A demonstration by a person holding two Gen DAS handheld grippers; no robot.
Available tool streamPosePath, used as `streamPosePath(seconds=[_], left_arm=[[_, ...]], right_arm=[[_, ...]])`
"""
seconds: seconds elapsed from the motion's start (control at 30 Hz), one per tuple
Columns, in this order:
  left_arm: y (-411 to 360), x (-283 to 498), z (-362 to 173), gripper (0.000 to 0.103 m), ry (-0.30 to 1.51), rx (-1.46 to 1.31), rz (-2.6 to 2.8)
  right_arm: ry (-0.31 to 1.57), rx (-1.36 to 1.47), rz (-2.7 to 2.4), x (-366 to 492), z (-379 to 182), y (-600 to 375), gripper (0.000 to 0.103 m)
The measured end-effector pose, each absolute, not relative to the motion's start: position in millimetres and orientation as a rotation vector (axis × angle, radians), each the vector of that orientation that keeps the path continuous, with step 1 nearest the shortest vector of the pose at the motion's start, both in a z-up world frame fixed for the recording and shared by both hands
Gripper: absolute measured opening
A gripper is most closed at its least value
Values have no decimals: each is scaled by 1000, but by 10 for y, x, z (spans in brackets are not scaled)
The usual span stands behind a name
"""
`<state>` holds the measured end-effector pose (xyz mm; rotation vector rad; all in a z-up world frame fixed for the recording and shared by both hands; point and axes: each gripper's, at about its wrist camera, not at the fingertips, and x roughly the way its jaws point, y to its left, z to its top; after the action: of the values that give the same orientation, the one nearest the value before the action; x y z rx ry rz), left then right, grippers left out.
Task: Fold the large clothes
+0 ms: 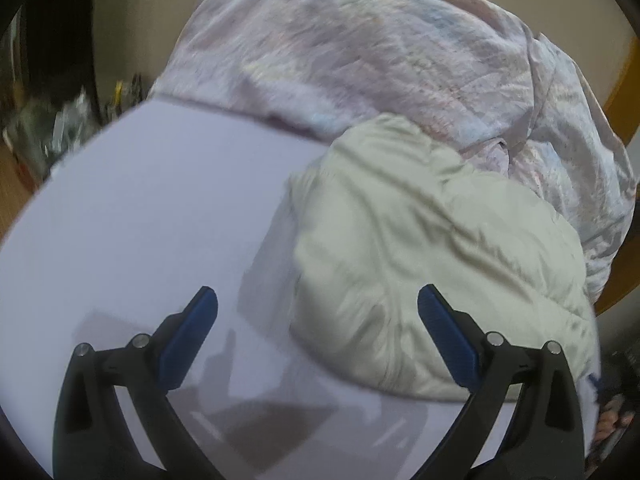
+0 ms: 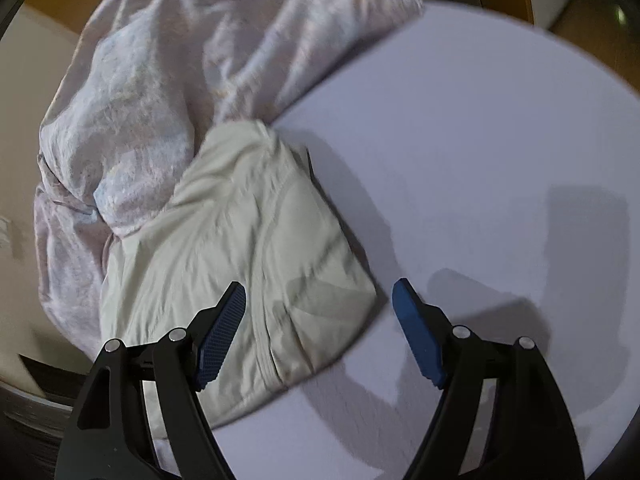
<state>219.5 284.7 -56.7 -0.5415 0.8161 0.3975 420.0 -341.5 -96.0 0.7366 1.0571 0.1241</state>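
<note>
Left wrist view looks down over a pale lavender-white counter (image 1: 152, 208) with a cream-coloured garment (image 1: 432, 248) bunched on its right part. The left tool (image 1: 318, 300) hovers above the counter with its two blue-padded fingers (image 1: 188, 340) spread wide apart and nothing between them; the right-hand finger stands over the near edge of the cream garment, the left-hand one over bare counter. Dark shadows of the tool fall on the counter just under it. Behind the cream garment, and touching its far edge, lies a big crumpled heap of light pinkish cloth with a faint pattern (image 1: 360, 48), which covers the far part of the counter and hangs over its edge. A strip of orange-brown wood (image 1: 624, 92) shows at the right rim, and blurred clutter (image 1: 60, 128) sits low at the left.

Right wrist view shows the same cream-coloured garment (image 2: 240, 248) from the other side, roughly folded with seams running along it, lying on the left part of the counter (image 2: 480, 140) with its near corner reaching the counter's edge. The right tool (image 2: 320, 292) is also spread wide and grips nothing: its left finger (image 2: 220, 344) hangs over the garment, the right one over bare counter beside the garment's corner. The pinkish cloth (image 2: 160, 60) is piled beyond and to the left, pressed against the garment. Both views are somewhat motion-blurred
</note>
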Motion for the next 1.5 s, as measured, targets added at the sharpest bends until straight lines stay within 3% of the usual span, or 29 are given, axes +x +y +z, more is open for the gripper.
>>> streamPosePath(seconds=[0.4, 0.5, 0.6, 0.67, 0.77, 1.13, 1.5], left_arm=[[2717, 2378, -926, 83, 833, -739, 328], [2730, 2433, -938, 74, 792, -786, 313], [2767, 2442, -945, 59, 743, -838, 321], [2789, 2418, -922, 42, 718, -858, 329], [2821, 2382, -815, 29, 690, -865, 311], [2864, 1965, -431, 23, 649, -794, 295], [3084, 940, -527, 25, 682, -823, 330]], right_arm=[[1057, 915, 288, 4230, -1253, -3237, 76], [1023, 962, 305, 4237, -1313, -3258, 68], [986, 1011, 312, 4237, -1383, -3263, 52], [953, 1055, 340, 4211, -1426, -3277, 39], [906, 1090, 377, 4163, -1380, -3294, 26], [861, 1021, 457, 3827, -946, -3152, 20], [969, 914, 531, 2965, -1072, -2998, 20]])
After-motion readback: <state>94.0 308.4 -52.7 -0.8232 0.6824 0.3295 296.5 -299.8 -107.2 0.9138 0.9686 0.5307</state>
